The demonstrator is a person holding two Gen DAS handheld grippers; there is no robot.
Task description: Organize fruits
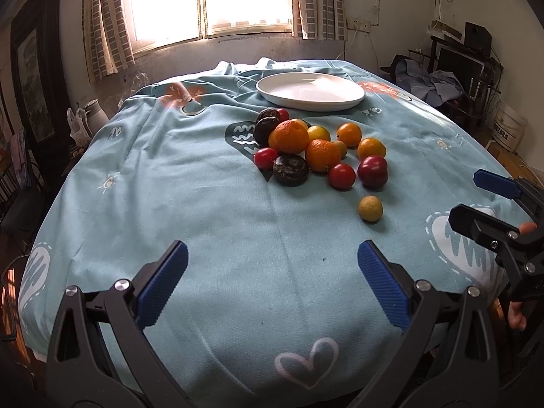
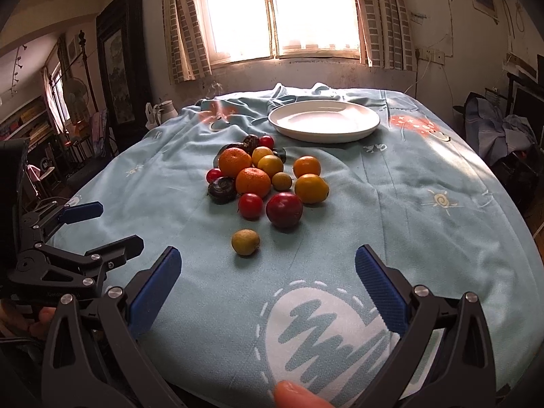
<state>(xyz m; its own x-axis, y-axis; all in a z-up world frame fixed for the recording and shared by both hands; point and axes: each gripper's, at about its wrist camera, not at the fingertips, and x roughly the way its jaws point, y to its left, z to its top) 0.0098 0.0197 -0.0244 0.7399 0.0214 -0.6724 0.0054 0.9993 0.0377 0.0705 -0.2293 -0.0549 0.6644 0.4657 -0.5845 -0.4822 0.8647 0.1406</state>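
Note:
A pile of fruit (image 1: 306, 149) lies mid-table on the light blue cloth: oranges (image 2: 253, 181), red plums (image 2: 284, 209), small red tomatoes (image 2: 250, 205), dark round fruits (image 2: 222, 188) and yellow ones. One small yellow-green fruit (image 2: 245, 242) lies apart, nearest me; it also shows in the left wrist view (image 1: 370, 208). An empty white plate (image 2: 323, 120) stands behind the pile, also in the left wrist view (image 1: 310, 91). My left gripper (image 1: 272, 282) is open and empty over the near cloth. My right gripper (image 2: 267, 285) is open and empty, just short of the lone fruit.
The table (image 1: 170, 187) is covered by a blue patterned cloth, rumpled at the far edge. A window with curtains (image 2: 282, 13) is behind. A white kettle (image 2: 165, 110) stands at the far left. Clutter and a white bucket (image 1: 510, 129) are to the right.

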